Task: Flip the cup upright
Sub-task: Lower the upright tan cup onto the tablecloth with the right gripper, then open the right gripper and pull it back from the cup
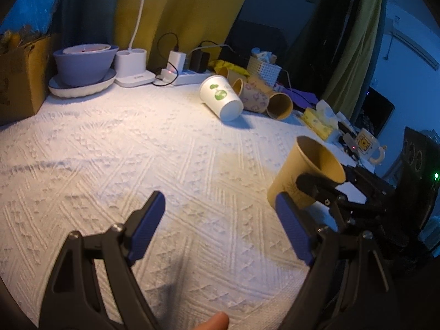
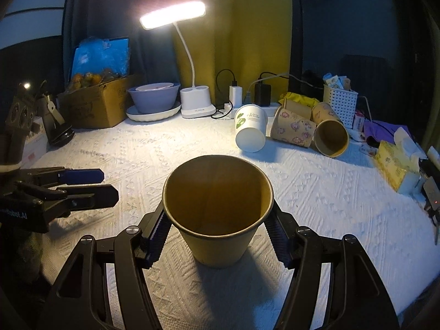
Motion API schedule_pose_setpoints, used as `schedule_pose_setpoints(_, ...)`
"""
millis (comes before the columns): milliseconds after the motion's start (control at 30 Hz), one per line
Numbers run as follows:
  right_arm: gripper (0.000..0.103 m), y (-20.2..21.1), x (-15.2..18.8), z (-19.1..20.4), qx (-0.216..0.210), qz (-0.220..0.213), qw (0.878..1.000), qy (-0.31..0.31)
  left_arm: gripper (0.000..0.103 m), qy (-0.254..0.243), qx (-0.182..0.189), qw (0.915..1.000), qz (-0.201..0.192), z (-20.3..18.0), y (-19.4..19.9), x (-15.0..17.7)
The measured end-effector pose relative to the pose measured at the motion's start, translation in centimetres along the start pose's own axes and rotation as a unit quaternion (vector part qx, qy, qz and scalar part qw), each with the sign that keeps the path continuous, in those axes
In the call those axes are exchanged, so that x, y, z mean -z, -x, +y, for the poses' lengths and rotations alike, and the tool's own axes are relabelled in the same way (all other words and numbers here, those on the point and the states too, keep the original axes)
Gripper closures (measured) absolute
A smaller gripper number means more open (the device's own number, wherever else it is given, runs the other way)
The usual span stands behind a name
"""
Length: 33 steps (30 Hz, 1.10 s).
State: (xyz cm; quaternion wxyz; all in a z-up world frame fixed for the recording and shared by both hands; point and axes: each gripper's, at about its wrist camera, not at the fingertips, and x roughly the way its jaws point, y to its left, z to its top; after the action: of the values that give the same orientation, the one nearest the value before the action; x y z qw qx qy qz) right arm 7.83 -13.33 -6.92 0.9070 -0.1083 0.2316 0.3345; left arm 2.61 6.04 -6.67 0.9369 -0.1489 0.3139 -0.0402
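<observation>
A plain tan paper cup stands upright on the white textured cloth, mouth up. My right gripper has its blue-padded fingers on both sides of the cup, closed against its walls. The same cup shows in the left wrist view at the right, with the right gripper's black fingers around it. My left gripper is open and empty over the cloth, left of the cup; it shows at the left of the right wrist view.
Several paper cups lie on their sides at the back: a white one with green print, a flowered one and a tan one. A desk lamp, bowl, cardboard box, white basket and tissue box line the edges.
</observation>
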Motion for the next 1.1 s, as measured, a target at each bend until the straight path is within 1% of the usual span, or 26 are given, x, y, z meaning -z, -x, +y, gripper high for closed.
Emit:
schedule_pose_setpoints(67,0.036,0.0,0.0,0.0,-0.001,-0.002,1.000,-0.001,0.019,0.002,0.000,1.0000,-0.004,0.1,0.2,0.0)
schedule_pose_setpoints(167,0.032,0.2,-0.1,0.3,-0.006,-0.001,1.000,0.002,0.019,0.004,0.001,1.0000,-0.007,0.1,0.4,0.1)
schedule_pose_setpoints(200,0.029,0.3,-0.1,0.4,-0.007,-0.001,1.000,0.002,0.019,0.004,0.002,1.0000,-0.008,0.1,0.5,0.0)
schedule_pose_setpoints(233,0.022,0.5,-0.2,0.5,-0.007,0.000,1.000,0.001,0.019,0.004,0.003,0.9999,-0.010,0.0,0.6,0.0)
schedule_pose_setpoints(300,0.020,0.8,-0.3,0.7,-0.007,0.002,1.000,0.001,0.019,0.004,0.010,0.9998,-0.016,-0.2,1.0,0.0)
schedule_pose_setpoints(367,0.019,1.3,-0.6,0.9,-0.005,0.003,1.000,0.001,0.019,0.006,0.020,0.9994,-0.026,-0.4,1.7,0.0)
schedule_pose_setpoints(467,0.015,2.3,-1.0,1.4,0.001,0.002,1.000,0.003,0.019,0.002,0.026,0.9984,-0.050,-0.9,3.2,0.0)
schedule_pose_setpoints(567,0.015,3.9,-1.8,1.9,0.015,-0.008,1.000,0.011,0.019,-0.011,0.025,0.9967,-0.077,-1.7,4.7,-0.2)
schedule_pose_setpoints(700,0.015,5.9,-2.8,1.9,0.027,-0.016,1.000,0.002,0.019,-0.043,0.017,0.9922,-0.116,-3.5,6.7,-0.5)
schedule_pose_setpoints(733,0.015,6.5,-3.1,1.9,0.029,-0.020,0.999,-0.001,0.013,-0.048,0.013,0.9911,-0.123,-3.8,7.0,-0.7)
schedule_pose_setpoints(767,0.015,7.0,-3.2,1.7,0.030,-0.024,0.999,-0.005,0.004,-0.053,0.009,0.9899,-0.131,-4.1,7.4,-0.7)
schedule_pose_setpoints(967,0.015,10.6,-4.5,1.0,0.040,-0.052,0.997,-0.027,0.003,-0.053,0.022,0.9820,-0.180,-5.6,10.0,-1.3)
schedule_pose_setpoints(1100,0.015,12.2,-5.1,1.0,0.044,-0.071,0.996,-0.033,0.003,-0.057,0.019,0.9792,-0.194,-6.6,10.8,-1.6)
